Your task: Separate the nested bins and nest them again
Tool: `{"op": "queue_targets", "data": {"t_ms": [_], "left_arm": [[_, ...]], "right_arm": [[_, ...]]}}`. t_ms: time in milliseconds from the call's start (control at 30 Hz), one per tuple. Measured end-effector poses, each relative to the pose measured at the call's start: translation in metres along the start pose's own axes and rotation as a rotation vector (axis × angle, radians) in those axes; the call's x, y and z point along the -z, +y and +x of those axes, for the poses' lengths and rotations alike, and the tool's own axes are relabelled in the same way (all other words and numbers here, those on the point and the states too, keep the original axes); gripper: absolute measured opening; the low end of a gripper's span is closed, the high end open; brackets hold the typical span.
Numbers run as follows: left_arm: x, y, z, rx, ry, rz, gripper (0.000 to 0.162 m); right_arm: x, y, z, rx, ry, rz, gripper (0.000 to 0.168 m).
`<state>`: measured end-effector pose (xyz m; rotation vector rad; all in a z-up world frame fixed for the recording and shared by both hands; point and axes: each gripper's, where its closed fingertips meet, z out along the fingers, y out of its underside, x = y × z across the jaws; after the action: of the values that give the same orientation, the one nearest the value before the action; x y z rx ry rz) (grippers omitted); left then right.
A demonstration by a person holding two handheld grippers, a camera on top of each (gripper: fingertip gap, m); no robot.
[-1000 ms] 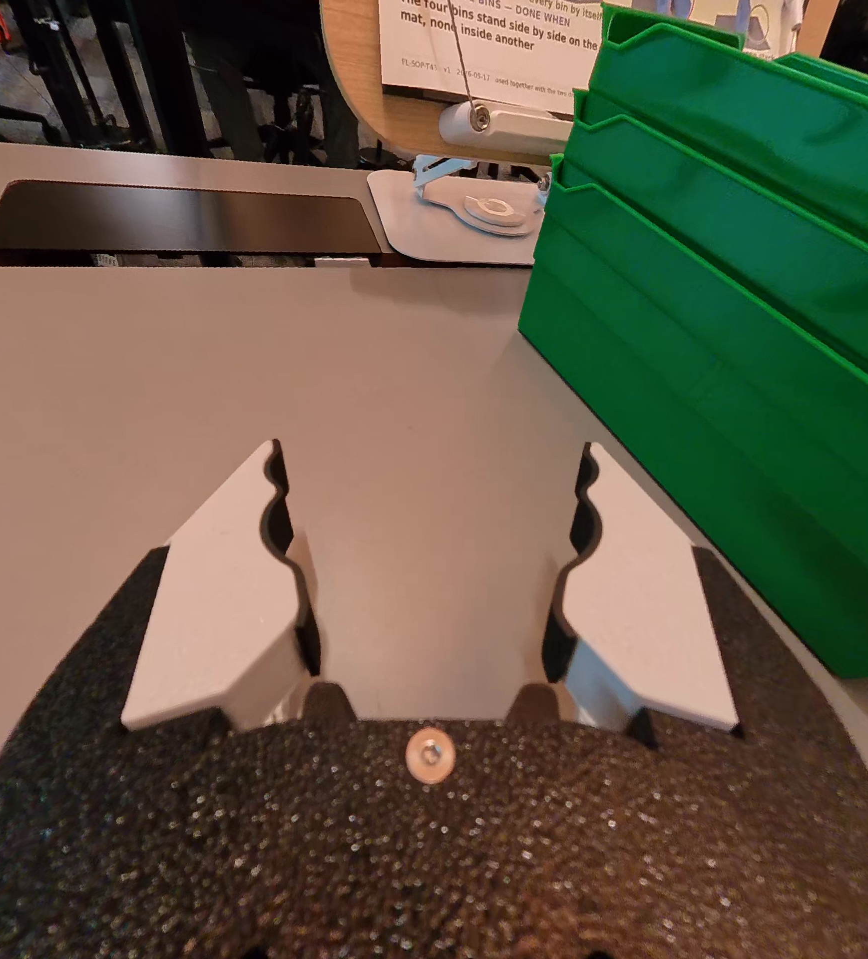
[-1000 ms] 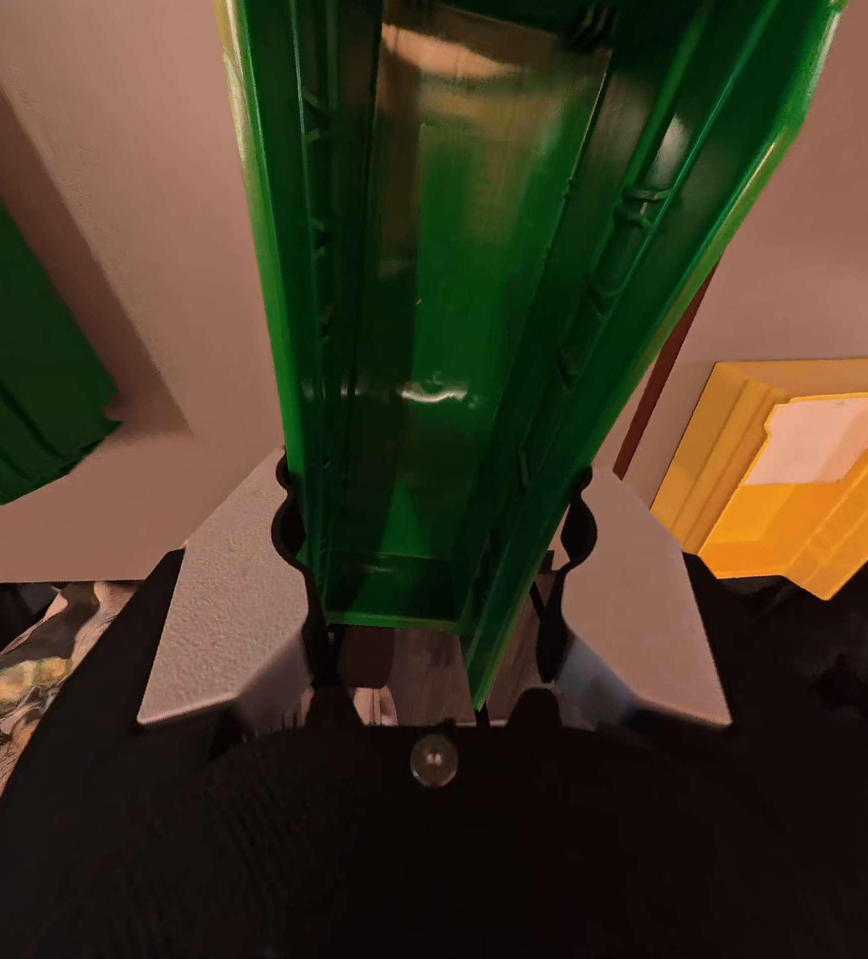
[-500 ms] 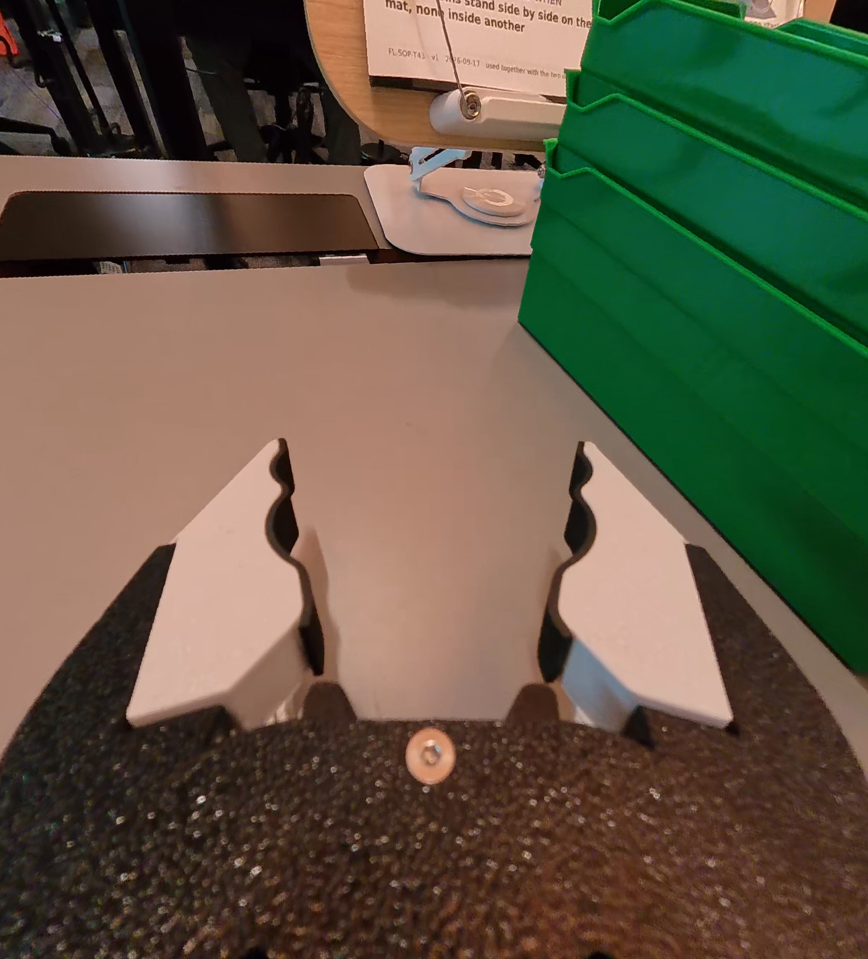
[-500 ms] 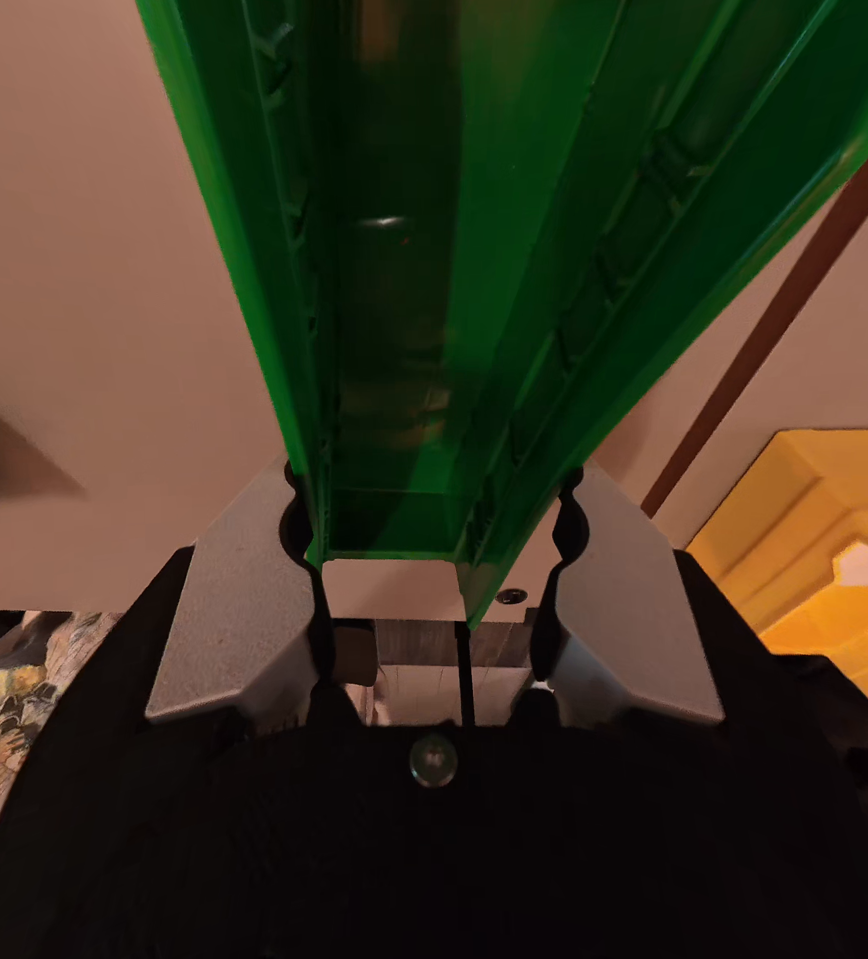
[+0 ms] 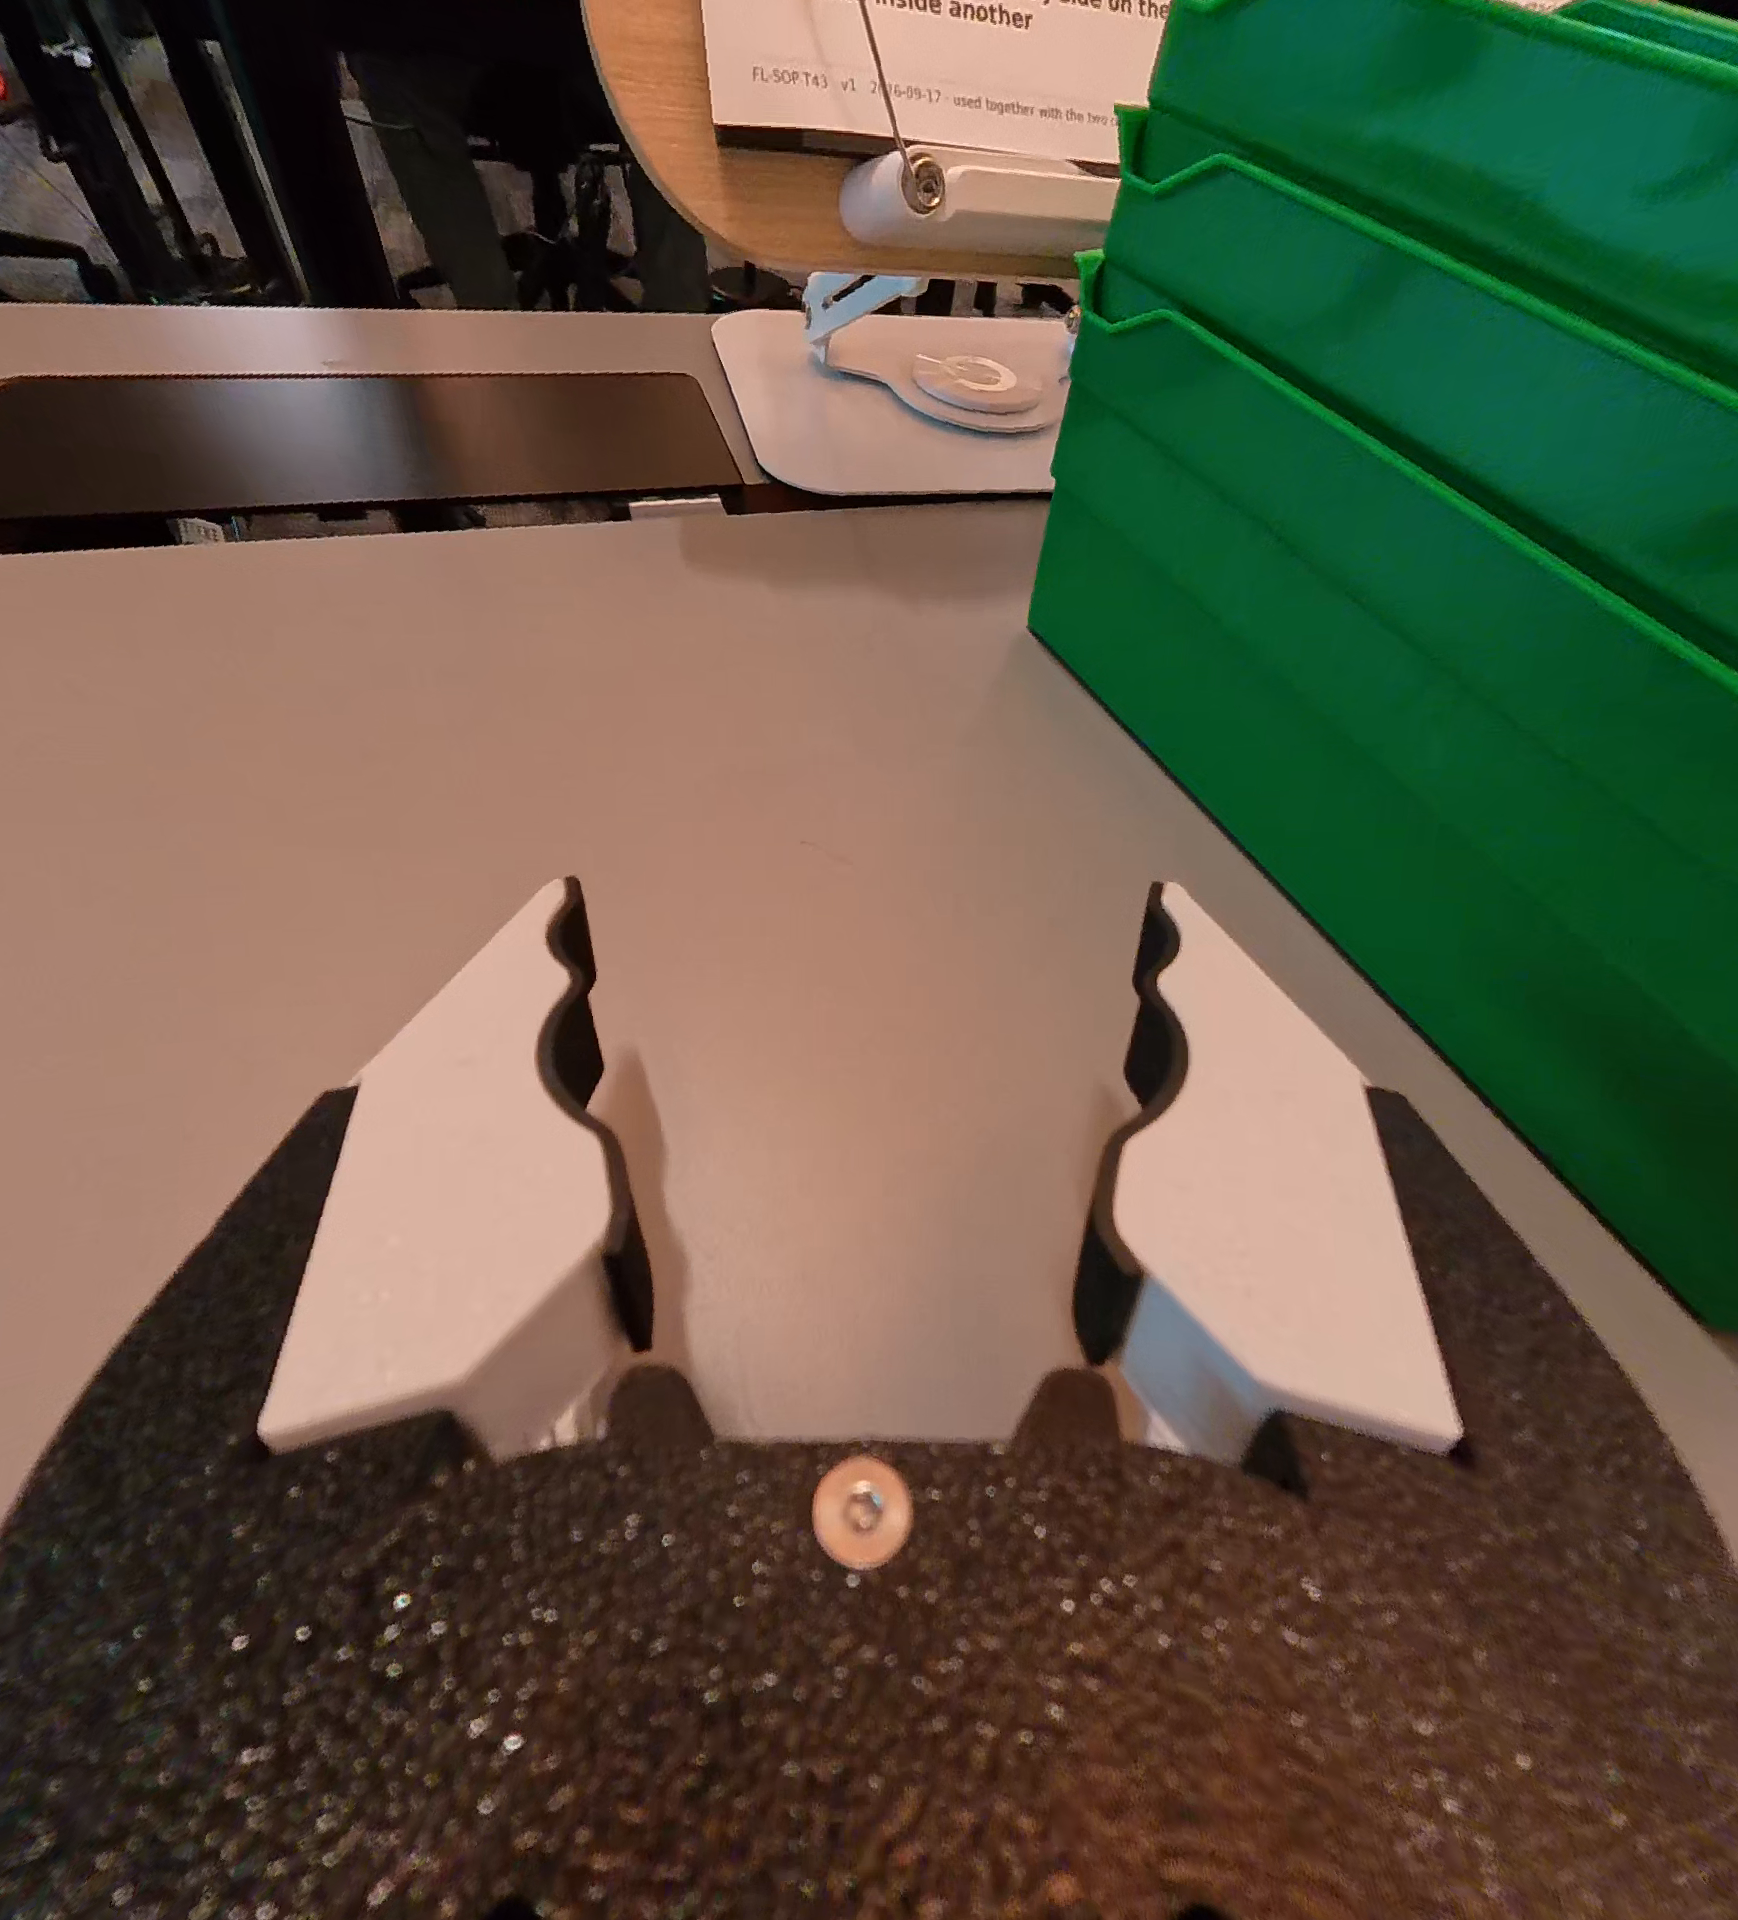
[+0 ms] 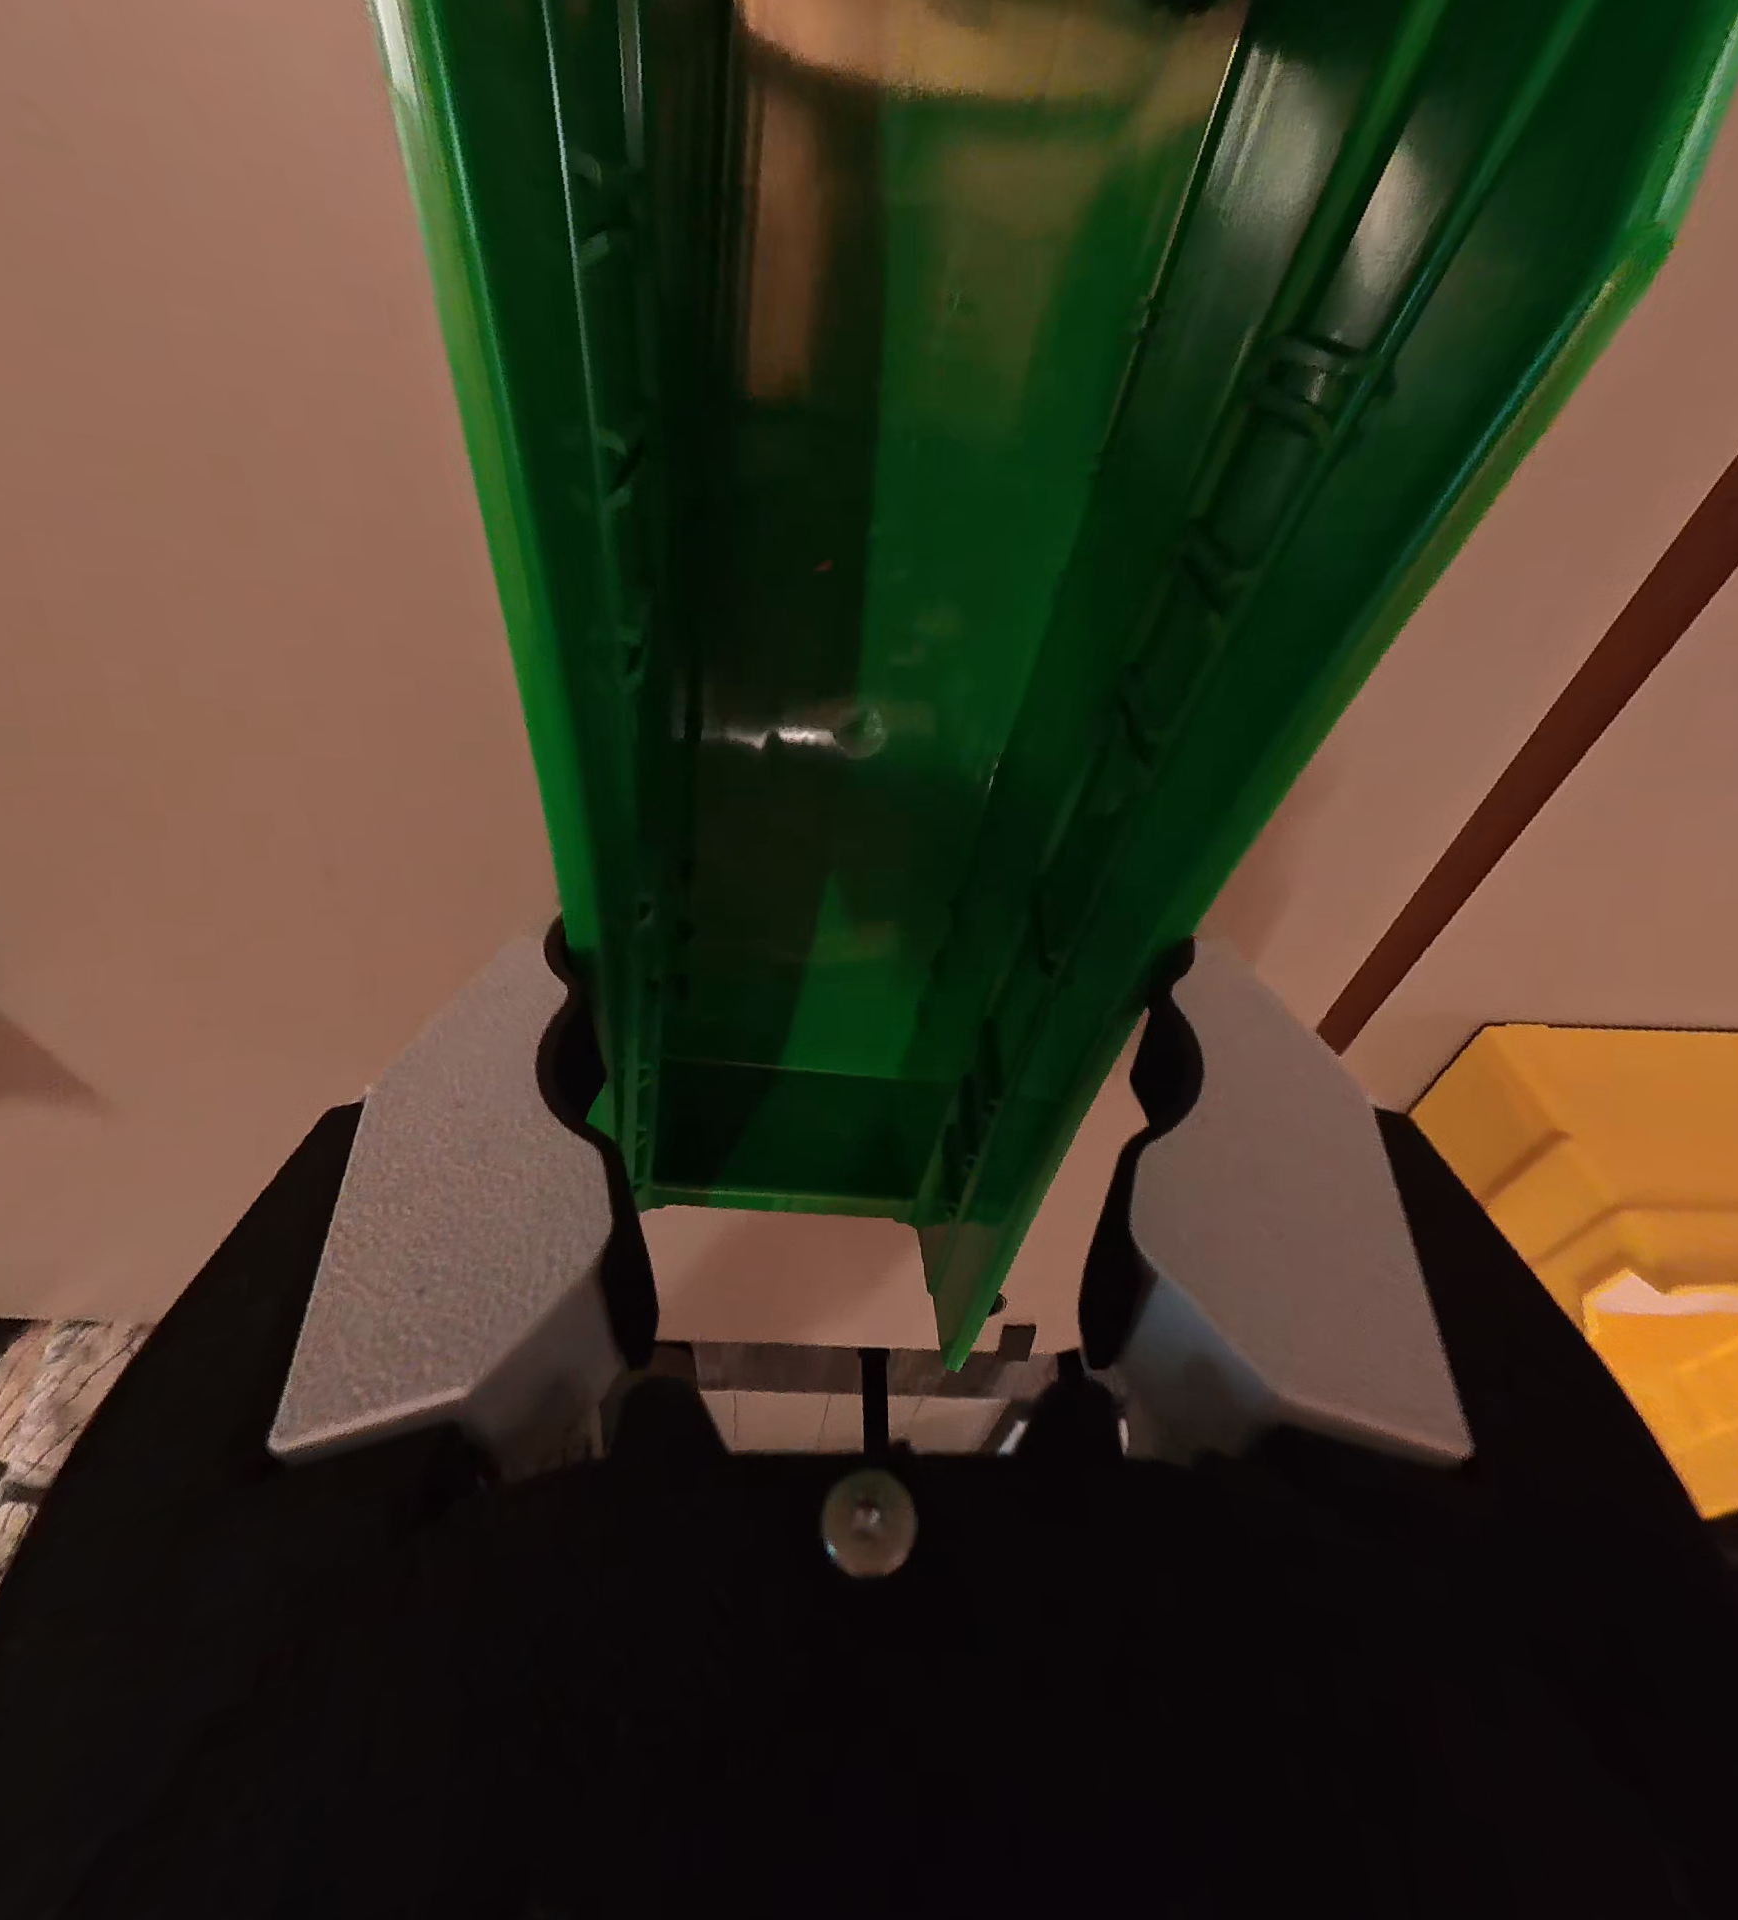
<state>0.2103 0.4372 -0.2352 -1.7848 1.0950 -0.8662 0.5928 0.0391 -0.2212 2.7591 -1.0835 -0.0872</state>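
Observation:
A stack of nested green bins [image 5: 1467, 582] stands on the grey table at the right of the left wrist view, with three stepped rims showing. My left gripper [image 5: 865, 904] is open and empty, low over the bare table just left of the stack. In the right wrist view, my right gripper [image 6: 870, 945] is shut on a single green bin [image 6: 896, 520]. The bin's ribbed rim lies between both fingertips, and the bin runs away from the camera above the table. The stack is out of the right wrist view.
A yellow bin [image 6: 1623, 1226] sits at the lower right of the right wrist view, beside a brown seam [image 6: 1571, 665] in the table. Behind the stack stands a paper sheet on a wooden board with a white base [image 5: 906, 416]. A dark slot [image 5: 345, 447] lies at the table's far left.
My right gripper has carried the single green bin away from the stack, which has slid out of its view at the left. The left gripper has barely moved and stays open.

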Motion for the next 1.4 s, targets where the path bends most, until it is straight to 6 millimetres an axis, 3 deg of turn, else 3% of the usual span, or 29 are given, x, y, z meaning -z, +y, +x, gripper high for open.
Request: {"op": "queue_targets", "data": {"t_ms": [167,333,500,600,667,800,1067,1200,1300,1400], "left_arm": [[0.0,0.0,0.001,-0.006,0.001,-0.001,0.102],[0.0,0.0,0.0,0.005,0.0,0.003,0.102],[0.001,-0.001,-0.002,0.022,0.002,0.01,0.102],[0.001,-0.001,-0.002,0.024,0.003,0.013,0.102],[0.001,-0.001,-0.001,0.018,0.002,0.011,0.102],[0.0,0.0,-0.001,-0.008,-0.015,-0.001,0.104],[0.0,0.001,0.003,-0.088,-0.055,-0.003,0.105],[0.0,0.0,0.003,-0.121,-0.079,0.001,0.106],[0.001,0.0,0.004,-0.132,-0.083,0.005,0.106],[0.002,0.0,0.003,-0.122,-0.081,0.005,0.106]], "right_arm": [[-0.001,0.004,-0.001,0.062,0.007,0.01,0.107],[-0.002,0.002,0.001,0.008,0.011,0.031,0.113],[-0.005,0.01,0.002,0.002,0.045,0.02,0.13],[0.009,0.009,0.008,0.018,0.13,0.057,0.141],[0.029,0.001,-0.003,0.015,0.112,0.129,0.141],[0.081,-0.014,-0.059,0.06,-0.006,0.3,0.118],[0.153,-0.022,-0.21,0.225,0.001,0.634,0.131],[0.152,-0.01,-0.283,0.325,-0.068,0.615,0.13],[0.147,-0.005,-0.324,0.333,-0.146,0.596,0.126],[0.138,-0.002,-0.349,0.317,-0.156,0.562,0.122]]}}
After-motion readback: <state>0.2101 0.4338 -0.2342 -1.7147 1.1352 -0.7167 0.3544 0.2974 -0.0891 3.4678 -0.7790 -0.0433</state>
